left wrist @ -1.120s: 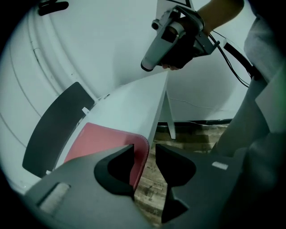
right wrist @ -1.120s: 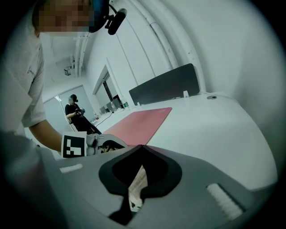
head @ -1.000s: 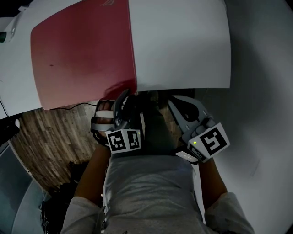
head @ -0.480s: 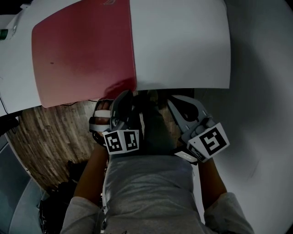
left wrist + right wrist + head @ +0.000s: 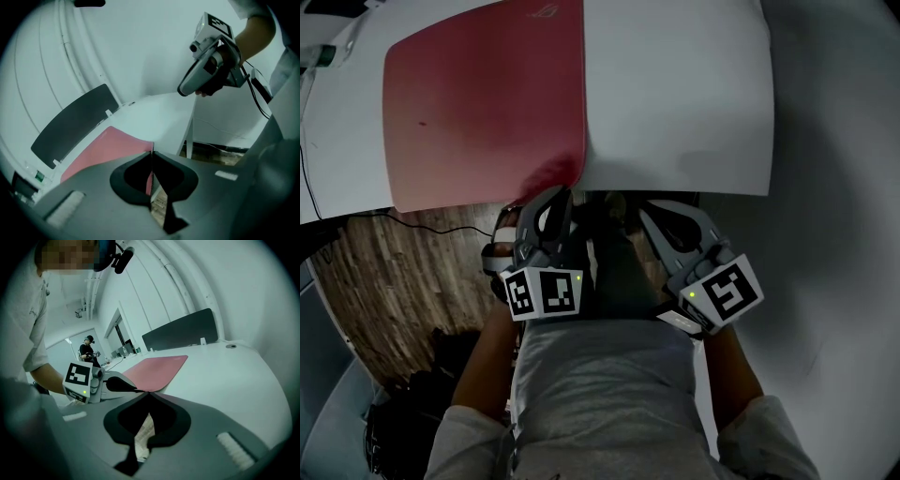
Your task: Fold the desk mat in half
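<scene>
Now left gripper (image 5: 151, 153), jaws just closing, pinches one desk mat (image 5: 487, 103); right gripper (image 5: 150, 394) closed.

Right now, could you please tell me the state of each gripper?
Left gripper: jaws have just been closing, now shut on the near corner of the desk mat.
Right gripper: jaws shut, holding nothing.

Desk mat (image 5: 483, 112): smooth, matt red sheet | table (image 5: 675, 94): smooth white top, faint sheen | floor (image 5: 403, 281): grained wood planks | left gripper (image 5: 561, 194): matt grey plastic
</scene>
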{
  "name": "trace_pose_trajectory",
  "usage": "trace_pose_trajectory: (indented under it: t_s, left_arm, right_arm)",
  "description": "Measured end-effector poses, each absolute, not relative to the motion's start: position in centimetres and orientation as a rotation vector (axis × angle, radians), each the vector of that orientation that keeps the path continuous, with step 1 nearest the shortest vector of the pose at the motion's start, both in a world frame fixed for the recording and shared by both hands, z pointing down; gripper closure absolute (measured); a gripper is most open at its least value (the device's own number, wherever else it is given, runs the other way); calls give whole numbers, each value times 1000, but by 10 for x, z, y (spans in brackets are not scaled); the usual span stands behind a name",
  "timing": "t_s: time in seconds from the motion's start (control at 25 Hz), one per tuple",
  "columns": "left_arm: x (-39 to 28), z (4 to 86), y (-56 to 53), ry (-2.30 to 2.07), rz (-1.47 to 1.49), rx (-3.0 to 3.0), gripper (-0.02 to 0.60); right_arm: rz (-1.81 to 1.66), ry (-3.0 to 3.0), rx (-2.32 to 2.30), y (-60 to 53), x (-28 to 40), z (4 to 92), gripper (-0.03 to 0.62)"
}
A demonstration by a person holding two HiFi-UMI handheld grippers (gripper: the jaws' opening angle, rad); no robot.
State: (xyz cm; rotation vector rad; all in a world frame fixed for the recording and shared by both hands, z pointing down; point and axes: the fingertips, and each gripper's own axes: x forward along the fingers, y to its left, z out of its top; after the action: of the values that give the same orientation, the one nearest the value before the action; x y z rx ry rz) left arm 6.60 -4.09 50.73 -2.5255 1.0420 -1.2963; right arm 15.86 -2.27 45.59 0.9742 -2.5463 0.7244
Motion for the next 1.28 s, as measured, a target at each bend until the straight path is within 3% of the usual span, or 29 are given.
trace_pose_trajectory:
  t_s: [0.4,1.28]
  left_arm:
    - [19,476,-61,1491,-988,-2862,546]
    - [-137,444,-79,1403,-935,-2812,545]
  right_arm:
    - [706,-2599,852,-33,122,441,588]
    - [618,-2540,977,-52,-21,432,588]
